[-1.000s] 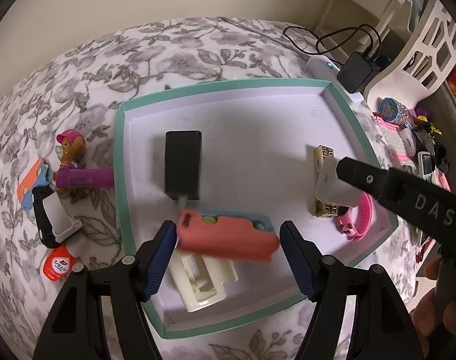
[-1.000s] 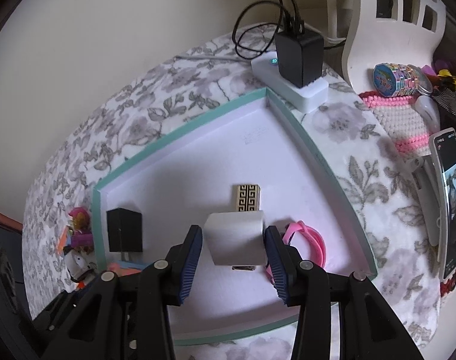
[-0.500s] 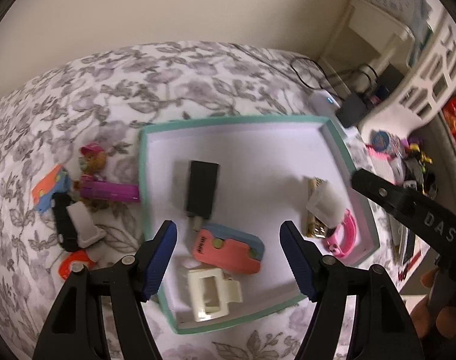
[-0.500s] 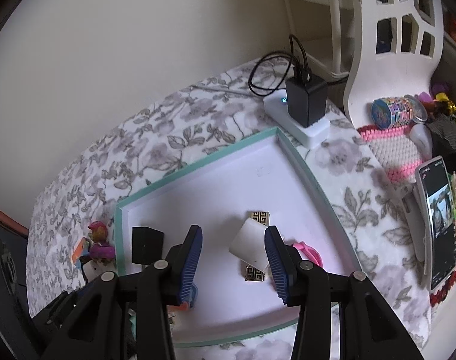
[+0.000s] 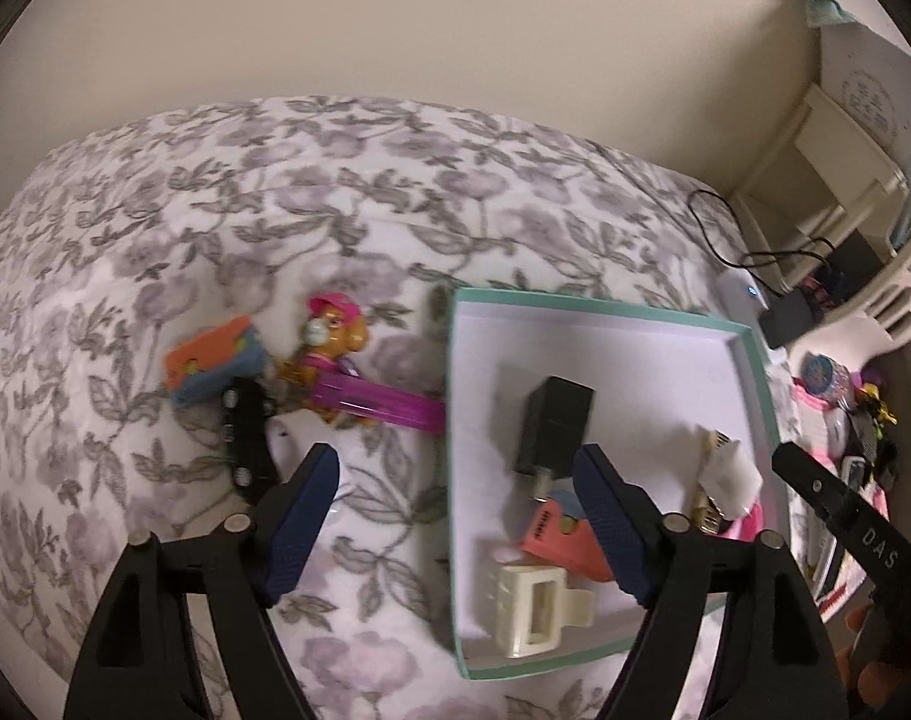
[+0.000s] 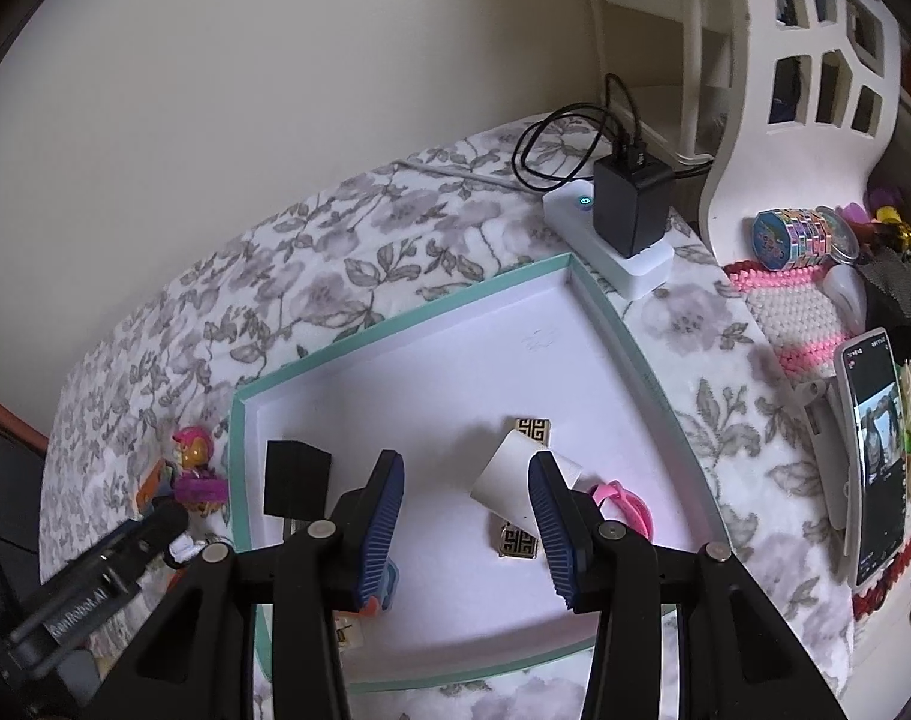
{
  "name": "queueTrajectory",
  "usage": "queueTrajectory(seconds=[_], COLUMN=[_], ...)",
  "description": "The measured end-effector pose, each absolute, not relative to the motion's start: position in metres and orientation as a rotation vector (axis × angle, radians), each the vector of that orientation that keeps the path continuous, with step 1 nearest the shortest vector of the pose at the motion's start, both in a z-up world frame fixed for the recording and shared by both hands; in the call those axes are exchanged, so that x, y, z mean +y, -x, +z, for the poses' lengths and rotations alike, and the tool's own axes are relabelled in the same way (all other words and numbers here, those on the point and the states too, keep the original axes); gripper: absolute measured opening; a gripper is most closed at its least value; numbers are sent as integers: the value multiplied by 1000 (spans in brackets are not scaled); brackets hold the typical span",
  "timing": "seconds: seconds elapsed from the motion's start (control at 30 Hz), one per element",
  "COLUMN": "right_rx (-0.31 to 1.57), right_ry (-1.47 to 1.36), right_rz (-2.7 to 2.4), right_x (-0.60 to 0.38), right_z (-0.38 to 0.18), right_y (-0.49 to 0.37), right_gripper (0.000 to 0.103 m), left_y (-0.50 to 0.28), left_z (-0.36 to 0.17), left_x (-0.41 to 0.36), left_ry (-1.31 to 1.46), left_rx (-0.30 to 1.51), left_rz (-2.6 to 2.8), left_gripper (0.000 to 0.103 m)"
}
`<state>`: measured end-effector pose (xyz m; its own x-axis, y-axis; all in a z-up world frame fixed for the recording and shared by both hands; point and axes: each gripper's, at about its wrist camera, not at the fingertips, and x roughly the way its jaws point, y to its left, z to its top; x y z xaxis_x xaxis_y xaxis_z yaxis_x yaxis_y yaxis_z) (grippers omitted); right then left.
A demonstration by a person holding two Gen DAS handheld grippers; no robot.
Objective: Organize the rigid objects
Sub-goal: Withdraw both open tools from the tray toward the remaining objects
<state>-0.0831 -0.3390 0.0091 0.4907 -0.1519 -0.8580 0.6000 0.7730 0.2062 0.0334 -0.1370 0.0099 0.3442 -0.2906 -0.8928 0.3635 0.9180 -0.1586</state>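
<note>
A teal-rimmed white tray [image 5: 452, 396] [image 6: 623, 330] lies on the floral bed. In it are a black charger block [image 5: 552, 423] [image 6: 294, 477], a coral pink case [image 5: 560, 543], a cream hair claw [image 5: 536, 609], a white block [image 6: 518, 474] resting on a gold patterned bar [image 6: 532, 429], and a pink band [image 6: 626, 501]. My left gripper [image 5: 455, 531] is open and empty above the tray's left edge. My right gripper [image 6: 467, 531] is open and empty above the tray's middle. Left of the tray lie a pink pup dispenser [image 5: 359, 384], an orange case [image 5: 212, 363] and a black strap [image 5: 248, 438].
A white power strip with a black adapter [image 6: 629, 213] sits at the tray's far corner. A phone [image 6: 875, 456], a pink beaded mat [image 6: 785, 312] and a colourful tin [image 6: 794, 237] lie to the right. White shelving [image 6: 803, 60] stands behind them.
Both grippers rose and pulled back from the tray. The right one let go of the white block, now tilted on the gold bar. The left one swung left, off the pink case.
</note>
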Motion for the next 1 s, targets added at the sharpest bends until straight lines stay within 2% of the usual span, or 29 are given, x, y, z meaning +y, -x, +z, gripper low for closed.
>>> queueTrajectory(seconds=[0.13, 0.27, 0.33, 0.37, 0.4, 0.43, 0.53, 0.57, 1.0], right_rx=[978, 989, 998, 1002, 1006, 1010, 1015, 1018, 1002], right_ry=[-506, -491, -492, -493, -493, -491, -479, -474, -433], right_rz=[-481, -508, -512, -511, -511, -511, -508, -508, -472], right_x=[-335, -335, -335, -335, -336, -336, -334, -333, -326], right_z=[5, 2, 0, -1, -2, -4, -5, -5, -6], right_y=[79, 78, 78, 78, 77, 77, 76, 75, 69], right_gripper=[51, 77, 78, 81, 84, 89, 95, 102, 103], left_y=[-36, -38, -39, -39, -40, -41, -41, -41, -45], left_z=[11, 10, 10, 9, 9, 9, 9, 9, 10], left_x=[-132, -128, -126, -125, -123, -122, -120, -119, -112], left_ry=[-81, -92, -93, -93, -92, -90, -90, -90, -98], left_rx=[1132, 1124, 1122, 1121, 1120, 1115, 1105, 1102, 1094], left_rz=[-400, -369, -348, -341, -334, -329, -318, -312, -278], left_gripper=[82, 82, 83, 88, 98, 101, 101, 101, 101])
